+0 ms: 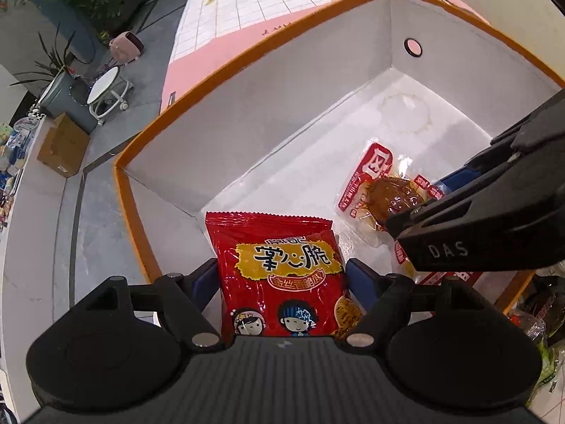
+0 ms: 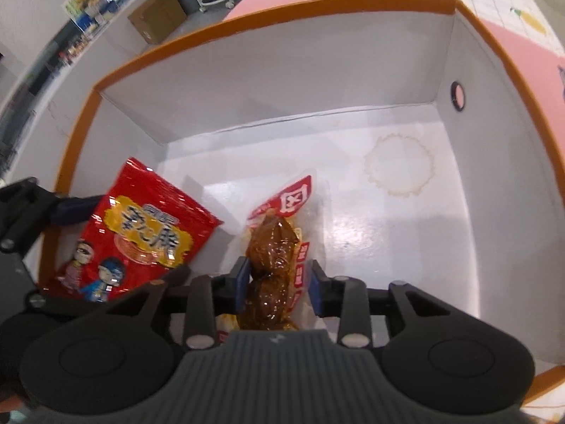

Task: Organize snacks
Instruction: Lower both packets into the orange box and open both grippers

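Note:
A white box with an orange rim stands on the table. My left gripper is shut on a red noodle-snack bag, held inside the box near its left corner. The bag also shows at the left of the right wrist view. My right gripper is shut on a clear packet of brown braised meat with red labels, held over the box floor. That packet shows in the left wrist view, with the right gripper's body above it.
The box floor is white with a faint ring stain. A wall has a round hole. The table has a pink and white grid cloth. More snack packets lie outside the box at right. A cardboard carton sits on the floor.

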`<move>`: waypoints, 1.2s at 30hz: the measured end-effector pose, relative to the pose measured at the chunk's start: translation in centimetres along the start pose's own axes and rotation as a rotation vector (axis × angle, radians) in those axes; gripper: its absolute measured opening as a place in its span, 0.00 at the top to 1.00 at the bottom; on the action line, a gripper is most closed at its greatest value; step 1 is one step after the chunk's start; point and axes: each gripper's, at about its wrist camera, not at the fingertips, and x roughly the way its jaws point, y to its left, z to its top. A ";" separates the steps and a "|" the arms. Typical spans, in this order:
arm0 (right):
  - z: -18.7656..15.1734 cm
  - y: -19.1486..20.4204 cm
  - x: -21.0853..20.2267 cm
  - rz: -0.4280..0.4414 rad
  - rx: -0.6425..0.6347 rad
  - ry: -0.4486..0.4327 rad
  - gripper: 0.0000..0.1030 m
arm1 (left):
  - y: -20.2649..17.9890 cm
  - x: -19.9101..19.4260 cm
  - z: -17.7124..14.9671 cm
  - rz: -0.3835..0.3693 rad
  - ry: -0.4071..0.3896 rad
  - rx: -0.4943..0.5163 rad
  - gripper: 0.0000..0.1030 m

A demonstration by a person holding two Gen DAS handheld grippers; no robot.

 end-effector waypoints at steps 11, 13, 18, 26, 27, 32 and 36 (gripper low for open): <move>-0.5 0.1 -1.3 -0.131 -0.048 -0.023 0.34 | 0.7 -1.7 -0.4 -0.007 -0.065 -0.046 0.09; -0.5 0.3 -1.7 -0.146 -0.054 -0.035 0.33 | 0.8 -2.0 -0.6 -0.008 -0.074 -0.057 0.08; -0.9 0.1 -2.7 -0.152 -0.042 -0.065 0.30 | 1.5 -2.4 -0.7 -0.033 -0.072 -0.100 0.08; -2.2 0.2 -4.7 -0.144 -0.051 -0.118 0.30 | 2.4 -4.5 -1.7 -0.086 -0.107 -0.182 0.08; -2.4 0.4 -5.1 -0.144 -0.056 -0.130 0.30 | 2.5 -5.0 -1.9 -0.089 -0.115 -0.193 0.08; -3.9 0.6 -7.5 -0.128 -0.066 -0.207 0.30 | 2.5 -7.8 -3.2 -0.125 -0.170 -0.245 0.09; -5.9 0.8 -9.7 -0.119 -0.065 -0.283 0.30 | 2.2 -10.4 -4.7 -0.153 -0.232 -0.281 0.10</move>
